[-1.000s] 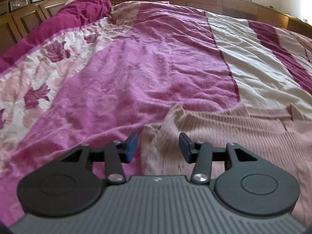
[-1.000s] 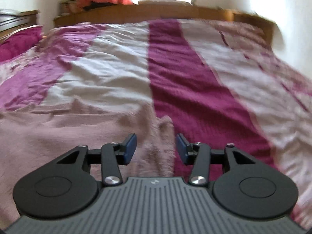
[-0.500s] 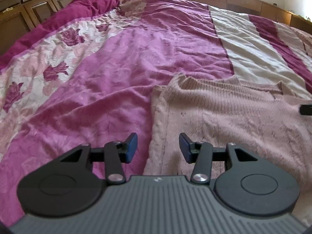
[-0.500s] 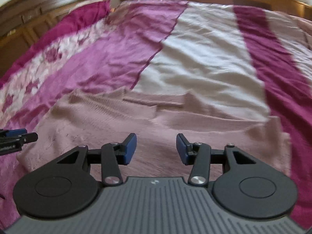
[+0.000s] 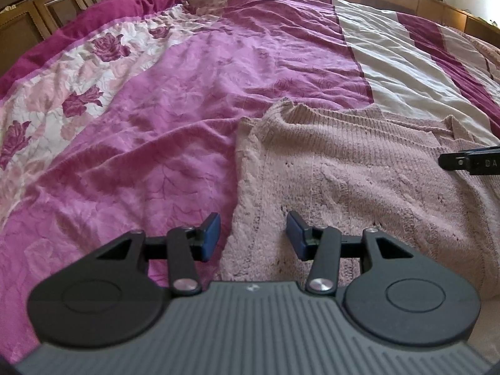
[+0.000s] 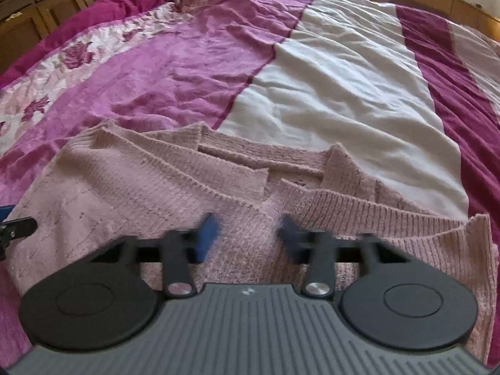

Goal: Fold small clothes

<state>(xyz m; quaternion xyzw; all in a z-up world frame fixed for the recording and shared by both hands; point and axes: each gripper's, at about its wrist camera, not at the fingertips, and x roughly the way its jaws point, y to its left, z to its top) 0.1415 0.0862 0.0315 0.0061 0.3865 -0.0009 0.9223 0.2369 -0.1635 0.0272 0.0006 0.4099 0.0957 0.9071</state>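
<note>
- One pink knit sweater (image 6: 193, 193) is spread flat across the lower frame on the bedspread (image 6: 337, 93), ready for folding.
- Left gripper (image 5: 253, 234): fingers apart, poised over the sweater's left edge, nothing clamped.
- Right gripper (image 6: 247, 234): jaws closing, blurred, knit beneath them, not yet pinched.

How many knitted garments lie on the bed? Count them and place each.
1. A single pink knitted sweater lies spread on the bedspread, straddling its purple and white panels, directly ahead of both grippers. Anything beneath it would be hidden.
</note>
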